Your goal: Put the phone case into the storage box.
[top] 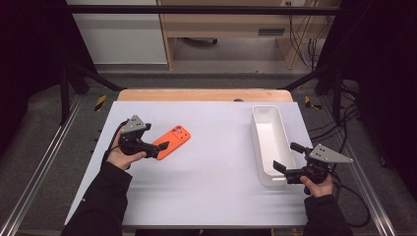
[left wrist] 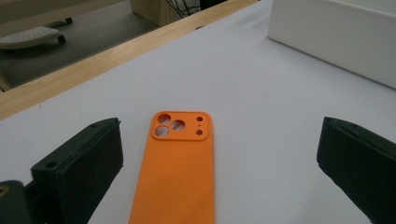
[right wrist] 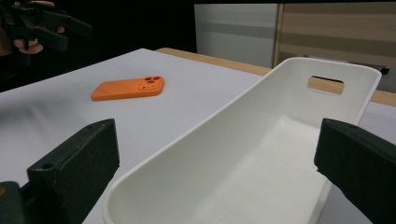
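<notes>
The orange case [left wrist: 180, 163] lies flat, camera holes pointing away between the left gripper's [top: 158, 148] released fingers; the right gripper's [top: 285, 160] spread fingers straddle the tray [top: 269, 147].

White-topped table [top: 206, 187] with a wooden strip along its far edge, orange phone case [top: 172, 141] lying flat on the left, camera holes at its far end, long white bin [top: 269, 145] lying lengthwise on the right

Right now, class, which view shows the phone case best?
The left gripper view: the phone case lies close, camera cutouts plain. The high view shows it small; the right gripper view shows it far off, at a low angle.
</notes>
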Demonstrator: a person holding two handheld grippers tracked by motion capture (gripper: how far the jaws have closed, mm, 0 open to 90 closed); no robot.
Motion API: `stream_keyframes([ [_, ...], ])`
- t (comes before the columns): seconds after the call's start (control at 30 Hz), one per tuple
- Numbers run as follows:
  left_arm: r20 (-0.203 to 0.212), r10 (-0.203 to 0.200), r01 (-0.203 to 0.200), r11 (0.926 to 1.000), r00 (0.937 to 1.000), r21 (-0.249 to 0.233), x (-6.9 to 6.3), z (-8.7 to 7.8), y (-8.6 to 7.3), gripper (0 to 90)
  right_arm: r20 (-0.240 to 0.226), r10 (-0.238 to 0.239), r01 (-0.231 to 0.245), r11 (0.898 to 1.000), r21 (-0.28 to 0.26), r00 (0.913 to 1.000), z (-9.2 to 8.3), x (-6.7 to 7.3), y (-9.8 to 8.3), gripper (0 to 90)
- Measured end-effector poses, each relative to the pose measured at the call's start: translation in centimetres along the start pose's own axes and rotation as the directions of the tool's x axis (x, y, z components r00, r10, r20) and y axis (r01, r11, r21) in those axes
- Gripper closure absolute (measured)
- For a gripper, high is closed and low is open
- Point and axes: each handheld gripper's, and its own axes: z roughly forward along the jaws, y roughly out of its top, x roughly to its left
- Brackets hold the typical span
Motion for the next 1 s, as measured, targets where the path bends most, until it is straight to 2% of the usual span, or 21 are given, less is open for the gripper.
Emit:
stream_keyframes([
  [0.5,-0.019,0.012,-0.011,0.9987,0.9998,0.050,0.8,2.1,1.0,0.0,-0.002,-0.003,0.003,1.000,0.004,1.0000,0.1,0.0,0.0,0.5],
  [1.0,-0.029,-0.006,0.009,0.9951,0.9996,0.098,1.8,4.0,0.4,0.0,-0.002,0.000,0.000,1.000,0.005,1.0000,0.0,0.0,0.0,0.5],
])
